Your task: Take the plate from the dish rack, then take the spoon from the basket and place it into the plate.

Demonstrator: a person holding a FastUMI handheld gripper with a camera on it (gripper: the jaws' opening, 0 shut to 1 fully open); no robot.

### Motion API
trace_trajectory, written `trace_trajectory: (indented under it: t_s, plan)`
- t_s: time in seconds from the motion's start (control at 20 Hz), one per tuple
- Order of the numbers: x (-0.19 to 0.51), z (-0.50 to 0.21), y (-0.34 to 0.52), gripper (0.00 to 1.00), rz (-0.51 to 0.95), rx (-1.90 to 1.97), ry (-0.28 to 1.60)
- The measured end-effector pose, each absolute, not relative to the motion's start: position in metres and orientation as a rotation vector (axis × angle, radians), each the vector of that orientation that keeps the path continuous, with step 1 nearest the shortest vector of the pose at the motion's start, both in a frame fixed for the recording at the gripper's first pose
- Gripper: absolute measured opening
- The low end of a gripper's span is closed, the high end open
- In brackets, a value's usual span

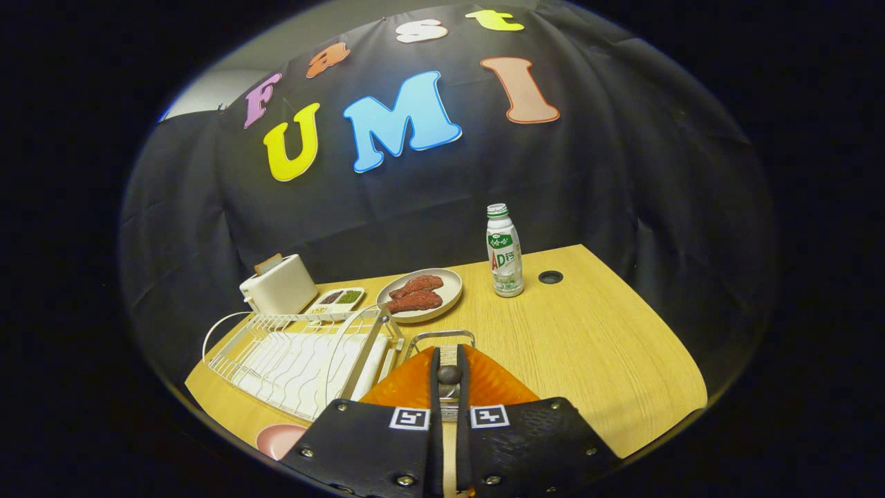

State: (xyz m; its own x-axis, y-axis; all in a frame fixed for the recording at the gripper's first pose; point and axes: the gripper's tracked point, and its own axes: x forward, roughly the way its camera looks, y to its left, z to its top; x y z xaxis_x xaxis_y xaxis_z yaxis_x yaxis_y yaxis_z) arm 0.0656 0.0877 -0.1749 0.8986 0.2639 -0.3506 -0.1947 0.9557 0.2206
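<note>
The pink round plate (278, 438) lies flat on the light wooden table (588, 346), at the table's near left edge, just in front of the near end of the white wire dish rack (304, 360) and left of the hand-held gripper (448, 377). Part of the plate is hidden by the gripper body.

The hand-held gripper's two fingers stand close together with only a narrow slot between them. A small dark rounded object, possibly the end of the spoon's handle (449, 374), sits in that slot; whether both fingers press on it cannot be told. Directly beyond the fingertips is the small wire basket (442, 338), fixed to the right side of the dish rack; its contents cannot be made out.

The dish rack occupies the left part of the table, running from the near left edge toward the far left corner. A curved wire hoop (349, 346) rises over its right end.

Beyond the rack, near the far left corner, stands a white toaster (276, 285) with a slice of bread (267, 263) upright in its slot. Just right of the toaster lies a small white divided tray (337, 299) holding dark and green contents. Right of that tray lies a beige round dish (423, 294) carrying two reddish-brown pieces of meat (416, 293).

Farther right, near the far edge, a white plastic bottle with a green label (505, 252) stands upright. A dark round cable hole (550, 277) is set in the tabletop just right of the bottle.
</note>
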Motion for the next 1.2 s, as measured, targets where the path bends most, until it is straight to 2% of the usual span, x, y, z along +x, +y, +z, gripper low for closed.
trace_trajectory:
  t_s: [0.5, 1.2]
  plan:
    - [0.066, -0.167, 0.087, 0.07, 0.211, 0.157, 0.433]
    - [0.066, -0.088, 0.088, 0.07, 0.183, 0.051, 0.365]
